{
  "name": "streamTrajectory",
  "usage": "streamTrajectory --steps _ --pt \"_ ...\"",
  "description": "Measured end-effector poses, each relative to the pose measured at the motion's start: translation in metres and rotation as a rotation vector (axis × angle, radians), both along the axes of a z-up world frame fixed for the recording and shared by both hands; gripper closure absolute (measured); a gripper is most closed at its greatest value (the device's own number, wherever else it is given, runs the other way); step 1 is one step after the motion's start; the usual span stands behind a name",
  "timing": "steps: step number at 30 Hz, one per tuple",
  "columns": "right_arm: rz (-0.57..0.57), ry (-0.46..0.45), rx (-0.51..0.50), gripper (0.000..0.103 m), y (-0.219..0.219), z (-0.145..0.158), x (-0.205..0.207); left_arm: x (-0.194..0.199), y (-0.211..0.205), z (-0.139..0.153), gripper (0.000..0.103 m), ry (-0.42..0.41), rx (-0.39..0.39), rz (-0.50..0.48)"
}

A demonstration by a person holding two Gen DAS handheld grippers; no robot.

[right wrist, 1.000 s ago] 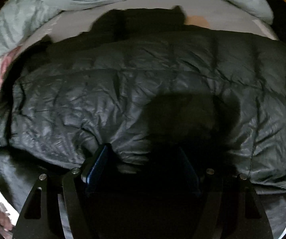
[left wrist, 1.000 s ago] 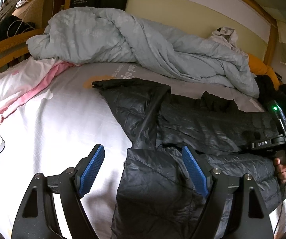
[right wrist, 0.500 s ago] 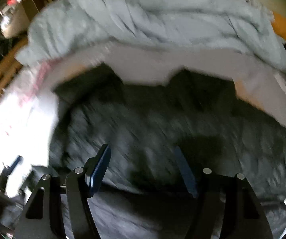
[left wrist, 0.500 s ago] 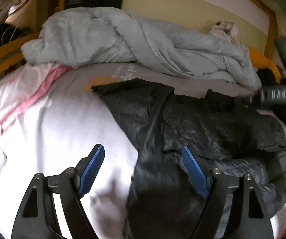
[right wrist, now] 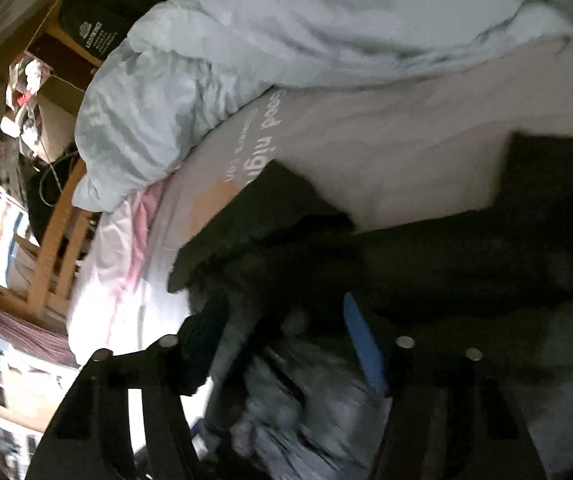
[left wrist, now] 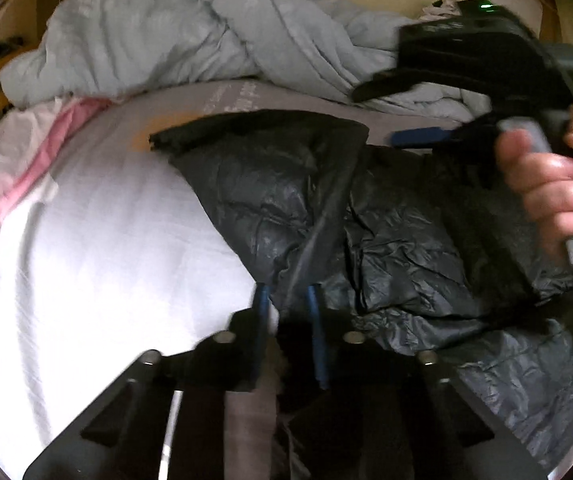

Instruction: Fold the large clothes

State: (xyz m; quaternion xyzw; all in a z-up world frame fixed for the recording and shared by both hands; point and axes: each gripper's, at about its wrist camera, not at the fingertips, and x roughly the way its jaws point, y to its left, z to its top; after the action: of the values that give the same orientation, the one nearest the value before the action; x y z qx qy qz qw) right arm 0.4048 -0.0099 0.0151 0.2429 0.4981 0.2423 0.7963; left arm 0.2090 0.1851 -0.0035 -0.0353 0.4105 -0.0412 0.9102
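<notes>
A black puffer jacket (left wrist: 386, 232) lies spread on the white bed sheet (left wrist: 106, 248). My left gripper (left wrist: 288, 300) is shut on the jacket's near left edge, its blue pads (left wrist: 315, 320) pinching a fold. My right gripper (left wrist: 418, 136) shows in the left wrist view, held in a hand (left wrist: 546, 184) above the jacket's far right side. In the right wrist view the right gripper (right wrist: 286, 320) is tilted and blurred over the dark jacket (right wrist: 426, 264); its blue pads (right wrist: 360, 340) stand apart with fabric bunched between them.
A crumpled pale blue duvet (left wrist: 206, 28) is piled along the far side of the bed. A pink-striped white cloth (left wrist: 18, 168) lies at the left. A wooden bed rail (right wrist: 58, 240) and room clutter show at the left of the right wrist view.
My left gripper has closed on the jacket's edge. My right gripper has lifted off the jacket, swung up and tilted toward the left.
</notes>
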Motion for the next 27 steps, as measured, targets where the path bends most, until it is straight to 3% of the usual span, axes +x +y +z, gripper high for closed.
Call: streamTrajectory --steps 2,5,8,10,14,16,21,24,27 --pt "0.014 0.012 0.003 0.042 0.016 -0.008 0.010 0.002 -0.001 -0.002 0.099 0.004 0.002 -0.001" --pt "-0.012 0.066 -0.037 0.045 0.035 -0.028 0.025 0.003 -0.003 -0.007 0.100 0.039 0.053 0.032" --pt "-0.075 0.088 -0.085 0.065 0.044 -0.039 0.031 0.005 0.004 -0.014 0.101 0.080 0.028 0.069" --pt "-0.126 0.015 -0.120 0.084 0.045 -0.033 0.031 0.006 0.008 -0.016 0.101 0.097 0.004 0.086" --pt "-0.274 -0.197 -0.191 0.099 0.026 0.010 0.023 0.008 0.020 -0.027 0.101 0.146 -0.084 0.138" --pt "-0.285 -0.278 -0.196 0.100 0.017 0.039 0.018 0.009 0.029 -0.032 0.101 0.162 -0.144 0.157" --pt "-0.309 -0.509 -0.184 0.101 -0.026 0.123 -0.015 0.006 0.024 -0.030 0.101 0.154 -0.102 0.159" --pt "-0.260 -0.464 -0.178 0.101 -0.047 0.146 -0.016 0.005 0.026 -0.029 0.101 0.161 -0.121 0.181" --pt "-0.251 -0.398 -0.300 0.100 -0.048 0.136 -0.013 0.001 0.028 -0.027 0.101 0.170 -0.156 0.202"
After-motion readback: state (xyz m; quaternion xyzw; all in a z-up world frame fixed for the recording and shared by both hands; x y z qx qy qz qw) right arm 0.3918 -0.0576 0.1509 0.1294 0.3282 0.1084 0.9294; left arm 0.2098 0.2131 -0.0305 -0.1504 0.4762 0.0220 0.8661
